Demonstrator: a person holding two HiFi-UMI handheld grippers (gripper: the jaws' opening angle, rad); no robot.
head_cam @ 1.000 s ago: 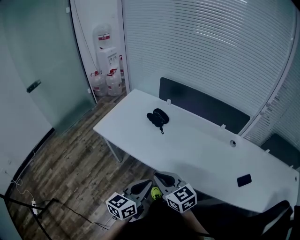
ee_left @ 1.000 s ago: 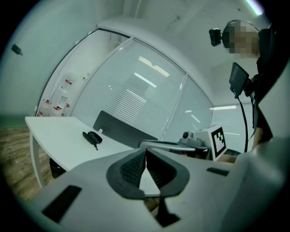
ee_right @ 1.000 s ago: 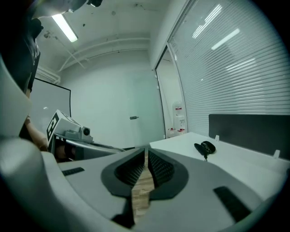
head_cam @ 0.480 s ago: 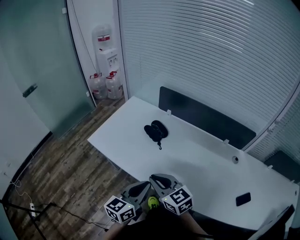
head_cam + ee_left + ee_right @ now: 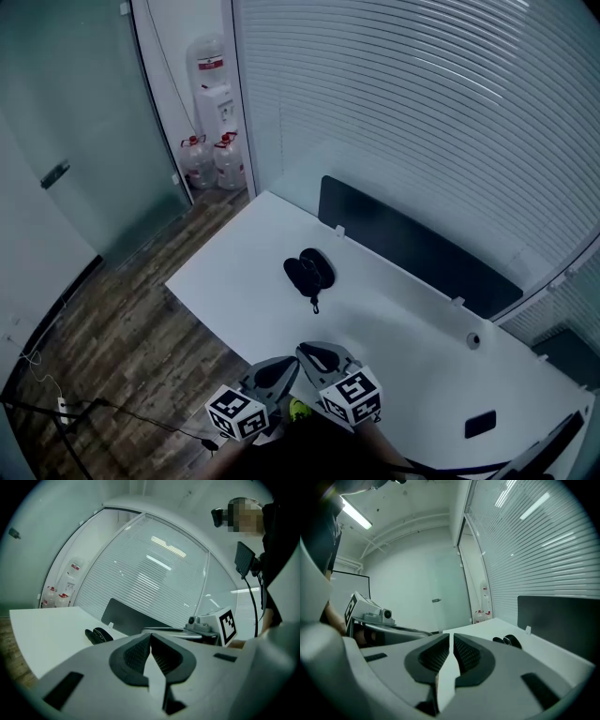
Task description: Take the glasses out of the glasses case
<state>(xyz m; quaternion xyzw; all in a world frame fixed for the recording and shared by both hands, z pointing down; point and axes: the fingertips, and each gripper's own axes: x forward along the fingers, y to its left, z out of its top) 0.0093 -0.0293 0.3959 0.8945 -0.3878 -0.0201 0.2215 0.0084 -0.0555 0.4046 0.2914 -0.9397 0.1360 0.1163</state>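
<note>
The black glasses case point(image 5: 308, 271) lies zipped on the white table point(image 5: 234, 281), near its left end, with a small pull tab hanging toward me. It also shows in the left gripper view, case point(image 5: 98, 634), and in the right gripper view, case point(image 5: 508, 641). My left gripper point(image 5: 281, 367) and right gripper point(image 5: 317, 355) hang side by side at the table's near edge, well short of the case. Both are shut with nothing between the jaws, as seen up close on the left gripper point(image 5: 150, 638) and the right gripper point(image 5: 451, 640).
A black phone point(image 5: 480, 424) lies on the table at the far right, near a round cable port point(image 5: 473, 340). A dark divider panel point(image 5: 412, 248) lines the table's back edge. A water dispenser point(image 5: 214, 98) with bottles point(image 5: 211, 159) stands in the corner beside a glass door.
Both grippers have moved forward together toward the table. The case now lies lower in the head view and nearer to them. Their jaws stay shut.
</note>
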